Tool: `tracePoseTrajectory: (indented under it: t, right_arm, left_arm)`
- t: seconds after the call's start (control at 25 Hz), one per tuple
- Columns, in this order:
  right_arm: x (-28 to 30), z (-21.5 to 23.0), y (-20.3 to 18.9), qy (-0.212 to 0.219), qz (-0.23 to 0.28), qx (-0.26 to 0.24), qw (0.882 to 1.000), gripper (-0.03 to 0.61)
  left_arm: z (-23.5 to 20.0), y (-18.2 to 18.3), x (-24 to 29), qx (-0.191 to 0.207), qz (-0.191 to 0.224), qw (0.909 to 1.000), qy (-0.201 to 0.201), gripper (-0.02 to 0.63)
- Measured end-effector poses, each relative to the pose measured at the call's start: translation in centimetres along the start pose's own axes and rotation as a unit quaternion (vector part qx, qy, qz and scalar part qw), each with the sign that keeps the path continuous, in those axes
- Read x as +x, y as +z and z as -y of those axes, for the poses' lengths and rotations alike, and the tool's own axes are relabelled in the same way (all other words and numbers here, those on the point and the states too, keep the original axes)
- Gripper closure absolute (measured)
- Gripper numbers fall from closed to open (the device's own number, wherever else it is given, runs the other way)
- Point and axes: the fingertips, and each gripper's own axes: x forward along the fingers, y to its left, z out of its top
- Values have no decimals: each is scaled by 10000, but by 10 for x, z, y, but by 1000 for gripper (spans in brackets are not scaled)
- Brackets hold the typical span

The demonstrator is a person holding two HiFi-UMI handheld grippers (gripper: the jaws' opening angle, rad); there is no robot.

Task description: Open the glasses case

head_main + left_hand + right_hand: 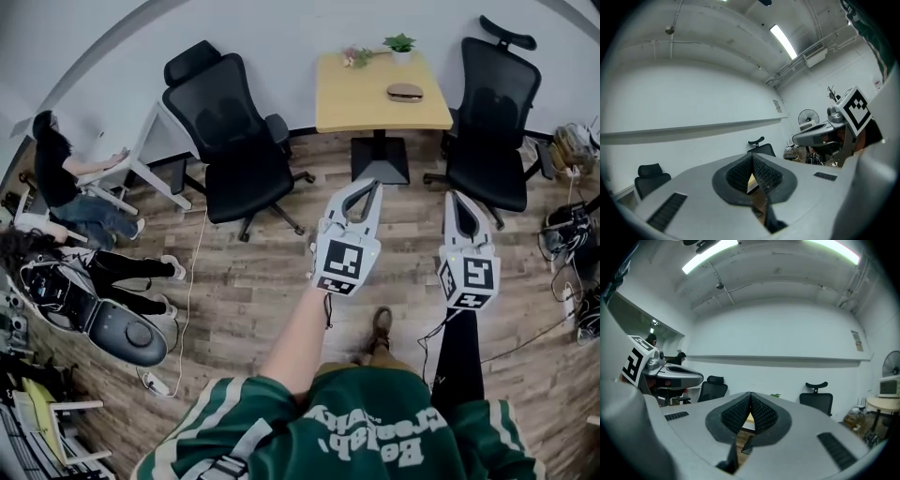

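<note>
Posture of the two tools facing the task object. The left hand-held gripper (375, 186) was clenched. Its ribbed pads (738, 174) met at the tips and held nothing, leaving a narrow wedge-shaped gap lower down through which a sliver of yellow showed. The right hand-held gripper (457, 197) was likewise clenched and empty, its pads (736, 415) touching at the tips. Both were held level and side by side, apart from each other, by a green-jerseyed person (281, 441). Both pointed toward a small yellow surface (356, 108) on a single dark pedestal (380, 155).

The glasses case (405, 92), brown and oval, appeared closed. It lay flat on the right half of that surface, about midway between its far and near edges, well apart from both hand-held grippers. A potted plant (400, 43) stood at the far edge, right of centre, and a sprig of flowers (356, 57) lay near the far edge, left of centre.

One black office chair (230, 141) stood beside the left edge of the surface and another (492, 117) beside the right edge, both on a wooden plank floor (253, 281). A seated person (56, 173) sat at the far left of the room, by the wall.
</note>
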Motion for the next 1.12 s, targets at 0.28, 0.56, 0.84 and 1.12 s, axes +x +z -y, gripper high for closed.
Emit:
tracePoseTrajectory:
  t: [0.28, 0.56, 0.84, 1.12]
  right_arm:
    - [62, 53, -7, 143, -38, -40, 9999, 571]
    - [102, 87, -13, 196, -36, 30, 9998, 571]
    - [133, 105, -17, 178, -70, 34, 9998, 571]
    - [196, 124, -22, 92, -88, -53, 9999, 571]
  left_arm:
    - [-12, -10, 81, -62, -12, 9999, 95, 600]
    - [-25, -15, 131, -20, -17, 9999, 149, 600]
    - [-45, -20, 165, 29, -31, 9998, 180, 600]
    - [-79, -42, 222, 16, 24, 10000, 80, 600]
